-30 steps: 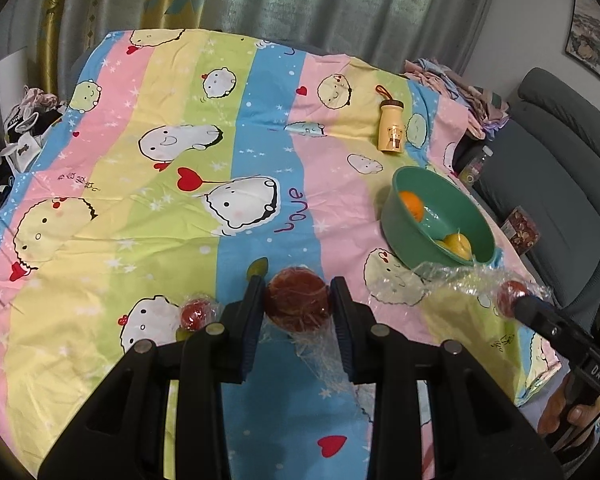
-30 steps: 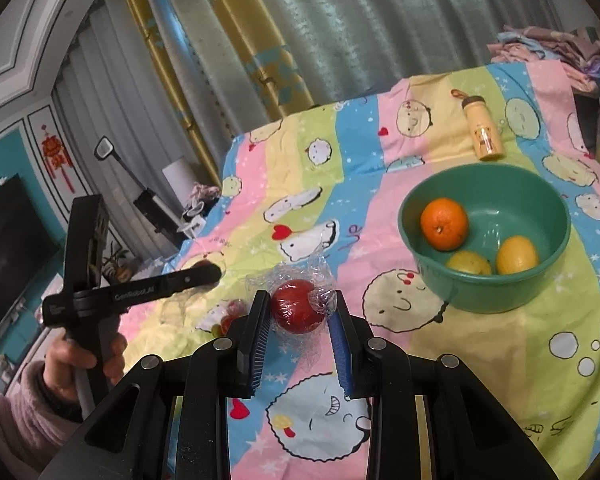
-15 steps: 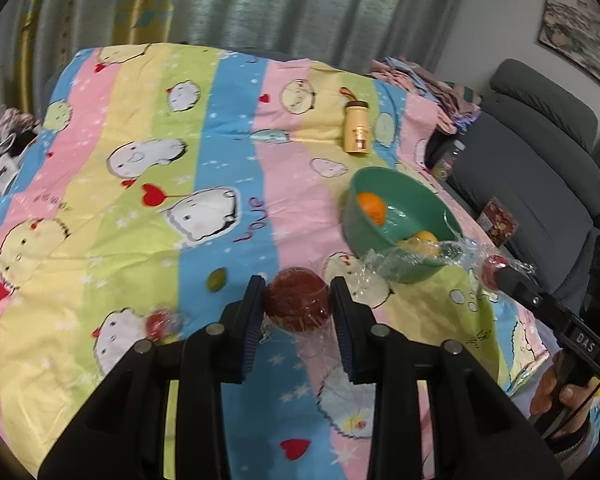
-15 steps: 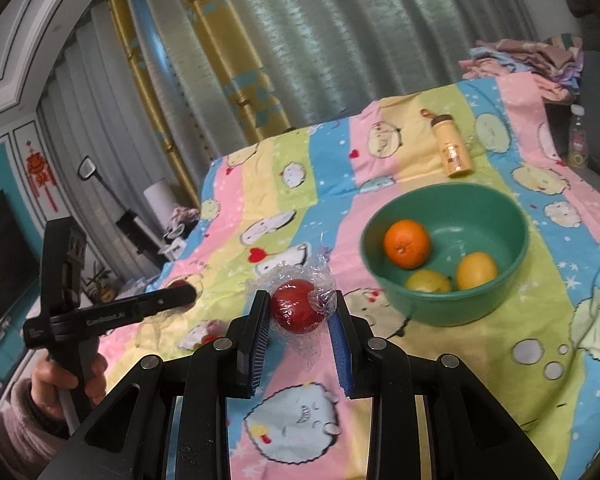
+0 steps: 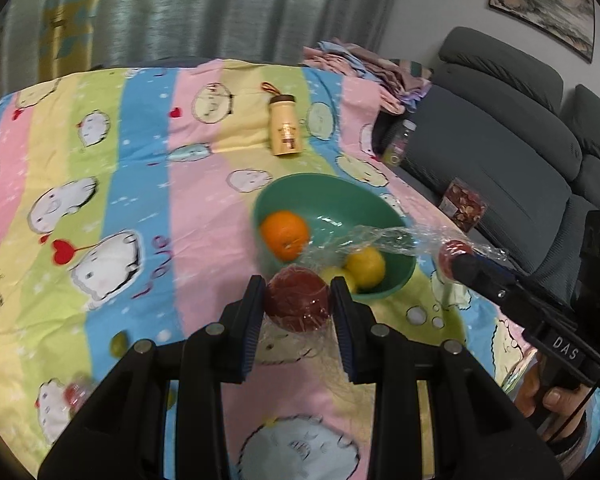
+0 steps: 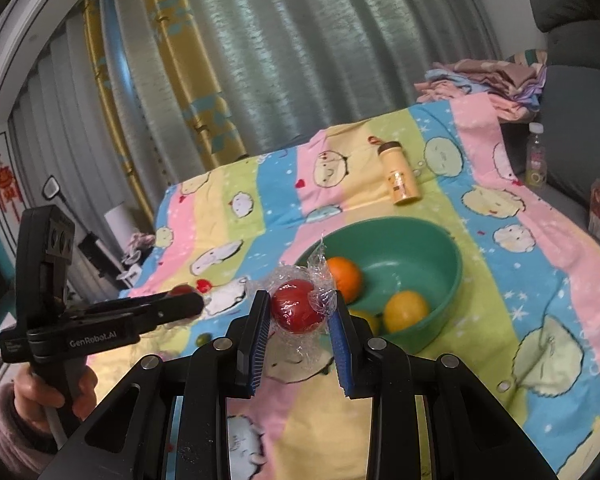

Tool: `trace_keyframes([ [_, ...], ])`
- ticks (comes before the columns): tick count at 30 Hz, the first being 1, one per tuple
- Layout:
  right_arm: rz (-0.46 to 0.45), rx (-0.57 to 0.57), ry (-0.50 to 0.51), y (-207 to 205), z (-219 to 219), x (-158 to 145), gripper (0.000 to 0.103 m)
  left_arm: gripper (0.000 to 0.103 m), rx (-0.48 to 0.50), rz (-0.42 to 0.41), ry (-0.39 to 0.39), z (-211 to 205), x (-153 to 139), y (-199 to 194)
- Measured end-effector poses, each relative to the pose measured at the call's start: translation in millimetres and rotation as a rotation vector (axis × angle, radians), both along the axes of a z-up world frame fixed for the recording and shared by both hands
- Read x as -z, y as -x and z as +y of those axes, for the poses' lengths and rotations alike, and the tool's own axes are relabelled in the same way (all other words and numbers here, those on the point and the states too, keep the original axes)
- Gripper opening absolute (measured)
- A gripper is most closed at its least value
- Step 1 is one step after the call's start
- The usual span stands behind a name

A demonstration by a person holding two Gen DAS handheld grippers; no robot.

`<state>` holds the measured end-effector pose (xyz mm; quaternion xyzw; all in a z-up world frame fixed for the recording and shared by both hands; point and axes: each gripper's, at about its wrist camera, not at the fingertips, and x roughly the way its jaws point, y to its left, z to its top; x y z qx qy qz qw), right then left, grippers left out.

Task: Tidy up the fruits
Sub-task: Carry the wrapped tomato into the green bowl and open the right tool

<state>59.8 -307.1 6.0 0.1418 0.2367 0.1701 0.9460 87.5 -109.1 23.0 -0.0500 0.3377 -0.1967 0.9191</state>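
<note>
My left gripper (image 5: 297, 307) is shut on a dark red fruit in cling film (image 5: 297, 300), held just in front of the green bowl (image 5: 400, 280). The bowl holds an orange (image 5: 285, 234), a yellow lemon (image 5: 366, 267) and a paler yellow fruit (image 5: 340, 273). My right gripper (image 6: 299, 316) is shut on a bright red wrapped fruit (image 6: 296, 311), just left of the green bowl (image 6: 440, 256) and above the sheet. It shows at the right of the left wrist view as the right gripper (image 5: 456, 260). At the left of the right wrist view is the left gripper (image 6: 188, 300).
A striped cartoon sheet (image 5: 140, 184) covers the surface. On it lie a yellow bottle (image 5: 285, 132), a small green fruit (image 5: 118, 343) and a red wrapped fruit (image 5: 76, 394) near the front left. A grey sofa (image 5: 500, 152) stands at the right, folded clothes (image 6: 492, 76) behind.
Both grippers have carried their wrapped red fruits toward the green bowl, which now looks larger and closer. The loose fruits on the sheet have slid to the left of the left wrist view.
</note>
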Motion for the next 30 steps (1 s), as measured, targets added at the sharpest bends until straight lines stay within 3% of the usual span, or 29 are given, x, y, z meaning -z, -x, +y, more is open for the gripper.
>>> trace_keyframes([
  [12, 0.074, 0.019, 0.063, -51.5, -15.5, 21.4, 0.031, 0.033, 0.022, 0.054, -0.045, -40.6, 18.2, -60.0],
  [30, 0.190, 0.036, 0.153, -96.0, -9.3, 45.7, 0.031, 0.033, 0.036, 0.114, -0.135, -60.0, 44.9, -103.0],
])
